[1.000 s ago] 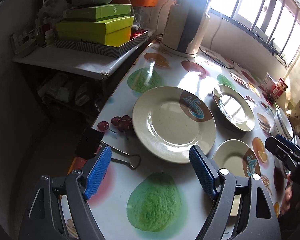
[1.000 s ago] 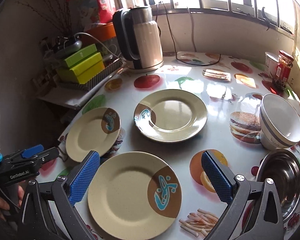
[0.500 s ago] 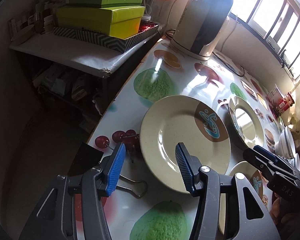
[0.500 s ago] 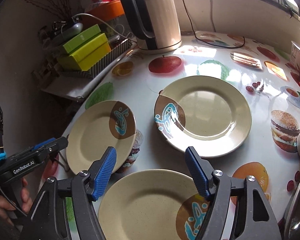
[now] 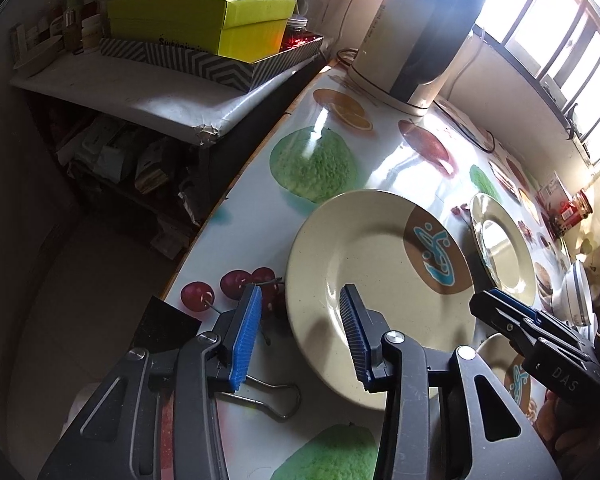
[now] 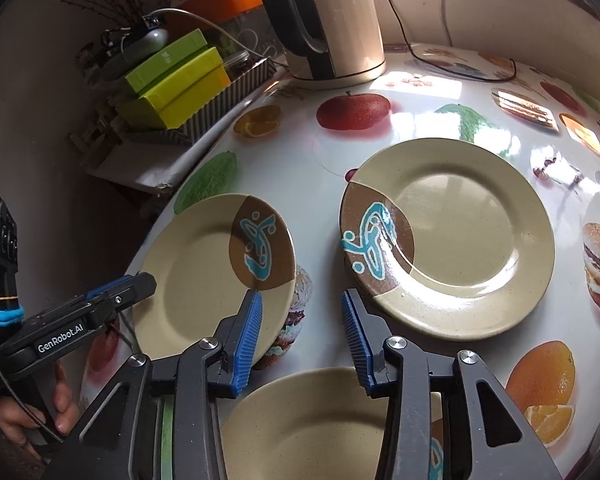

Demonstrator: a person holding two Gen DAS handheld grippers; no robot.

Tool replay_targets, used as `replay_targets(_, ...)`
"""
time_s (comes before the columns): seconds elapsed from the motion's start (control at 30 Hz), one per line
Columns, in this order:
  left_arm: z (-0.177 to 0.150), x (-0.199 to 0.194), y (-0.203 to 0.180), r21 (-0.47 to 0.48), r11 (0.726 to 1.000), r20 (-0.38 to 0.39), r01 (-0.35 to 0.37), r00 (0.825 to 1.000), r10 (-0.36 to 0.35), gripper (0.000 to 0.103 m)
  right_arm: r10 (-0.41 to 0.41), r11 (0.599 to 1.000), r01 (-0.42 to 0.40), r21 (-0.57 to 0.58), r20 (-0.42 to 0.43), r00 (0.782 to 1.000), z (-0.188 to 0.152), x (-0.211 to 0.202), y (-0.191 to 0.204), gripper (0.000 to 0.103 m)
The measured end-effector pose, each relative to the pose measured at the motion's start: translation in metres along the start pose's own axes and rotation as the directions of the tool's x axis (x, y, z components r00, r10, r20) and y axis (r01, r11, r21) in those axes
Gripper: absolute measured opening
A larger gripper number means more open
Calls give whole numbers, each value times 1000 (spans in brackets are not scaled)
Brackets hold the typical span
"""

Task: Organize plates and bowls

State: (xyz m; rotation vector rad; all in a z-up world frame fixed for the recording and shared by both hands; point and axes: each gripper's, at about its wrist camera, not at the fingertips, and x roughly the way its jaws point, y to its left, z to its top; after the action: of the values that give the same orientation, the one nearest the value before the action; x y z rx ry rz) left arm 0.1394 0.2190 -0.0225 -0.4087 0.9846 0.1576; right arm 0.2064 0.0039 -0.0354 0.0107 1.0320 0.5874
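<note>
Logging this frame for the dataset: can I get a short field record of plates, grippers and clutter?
surface: round table with glossy fruit-print cover
plates: three beige ceramic plates with brown patch and blue motif: left plate, far plate, near plate
left gripper: open, jaws have just been closing, straddling left plate's rim, pads not pressing
right gripper: open, jaws have just been closing, above near plate's far rim, nothing gripped
clutter: black binder clip; cream electric kettle
stacking: not yet done
</note>
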Motion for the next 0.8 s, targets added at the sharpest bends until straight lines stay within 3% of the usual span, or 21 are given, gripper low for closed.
replay_targets(0.3,2,4,4,-2,1000,-6,3,1000,-3,42,22,1000,-22,18,-16,1000,4,12,0,31)
replay_targets(0.8,3,8,1,-5,999,-9,33,999,-33,25,63,998,-62,31,-13,998,7,16,0,18)
